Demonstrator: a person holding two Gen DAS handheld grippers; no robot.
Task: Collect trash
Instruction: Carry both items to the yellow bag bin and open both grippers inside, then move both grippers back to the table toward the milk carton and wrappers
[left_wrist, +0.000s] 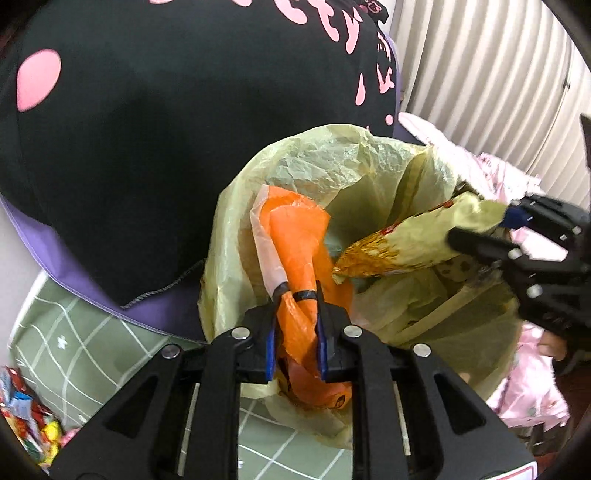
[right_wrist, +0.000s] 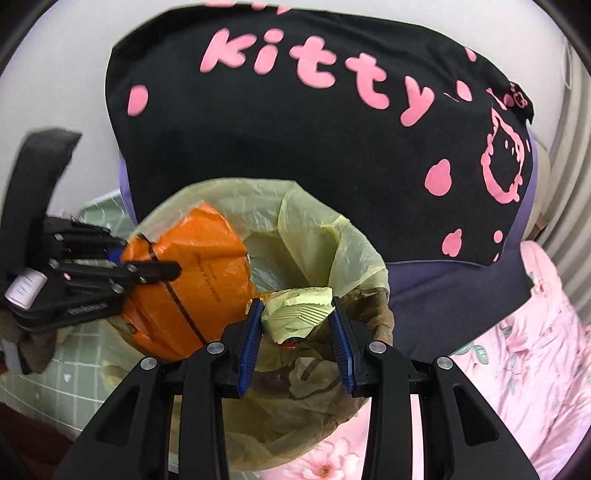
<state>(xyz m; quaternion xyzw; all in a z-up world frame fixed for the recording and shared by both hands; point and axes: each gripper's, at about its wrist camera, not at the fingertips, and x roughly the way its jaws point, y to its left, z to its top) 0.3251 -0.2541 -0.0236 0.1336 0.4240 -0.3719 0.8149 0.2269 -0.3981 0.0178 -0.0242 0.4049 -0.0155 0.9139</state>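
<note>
A bin lined with a pale yellow bag (left_wrist: 325, 155) (right_wrist: 325, 236) stands below both grippers. My left gripper (left_wrist: 295, 325) is shut on a crumpled orange plastic bag (left_wrist: 295, 236) and holds it over the bin's left side; the orange bag also shows in the right wrist view (right_wrist: 192, 280), with the left gripper (right_wrist: 147, 271) on it. My right gripper (right_wrist: 295, 325) is shut on a pale yellow snack wrapper (right_wrist: 295, 310) above the bin opening; in the left wrist view the right gripper (left_wrist: 491, 230) holds the same wrapper (left_wrist: 413, 240).
A black cushion with pink lettering (right_wrist: 295, 110) lies right behind the bin. Pink floral bedding (right_wrist: 524, 350) is to the right. A green gridded mat (left_wrist: 74, 332) lies to the left, with colourful wrappers (left_wrist: 26, 413) on it. White slatted panels (left_wrist: 480, 74) stand at the back right.
</note>
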